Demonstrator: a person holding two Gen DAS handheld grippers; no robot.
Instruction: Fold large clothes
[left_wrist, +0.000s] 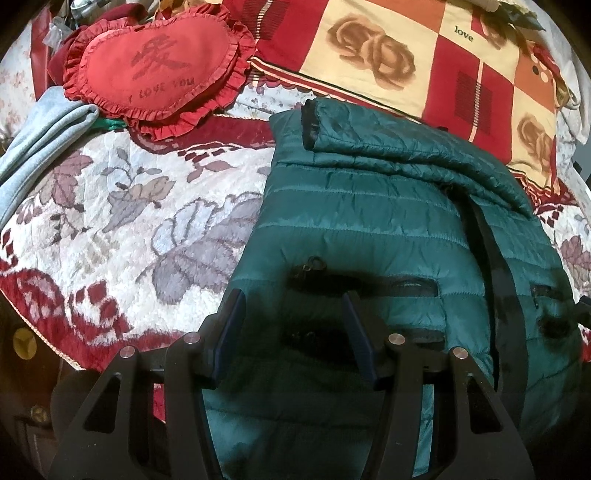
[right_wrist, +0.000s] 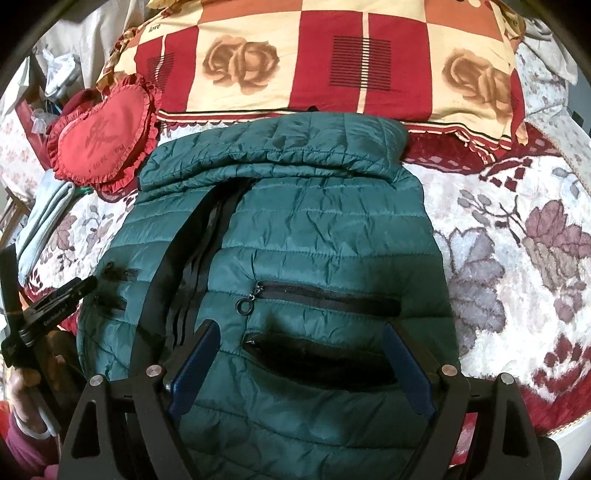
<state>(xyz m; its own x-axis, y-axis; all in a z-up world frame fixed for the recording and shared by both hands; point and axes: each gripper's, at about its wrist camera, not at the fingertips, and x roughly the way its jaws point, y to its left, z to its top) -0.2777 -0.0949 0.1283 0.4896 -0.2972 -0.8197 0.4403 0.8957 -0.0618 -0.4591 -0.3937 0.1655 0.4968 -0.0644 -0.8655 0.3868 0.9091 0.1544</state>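
step: mid-fold, sleeves look tucked in | green puffer jacket (right_wrist: 295, 229) flat on the floral bedspread (right_wrist: 517, 258) | left gripper (left_wrist: 291, 332) and right gripper (right_wrist: 299, 362) both gaping wide over the hem - gripping nothing | next: probably pinch hem, flip toward collar

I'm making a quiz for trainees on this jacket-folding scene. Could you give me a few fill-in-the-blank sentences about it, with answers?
1. The quilted jacket lying on the bed is ____ in colour.
2. The red frilled cushion beside it has the shape of a ____.
3. The jaws of the right tool stand ____ above the jacket.
4. The word printed on the checked pillow is ____.

Missing words: green; heart; open; love
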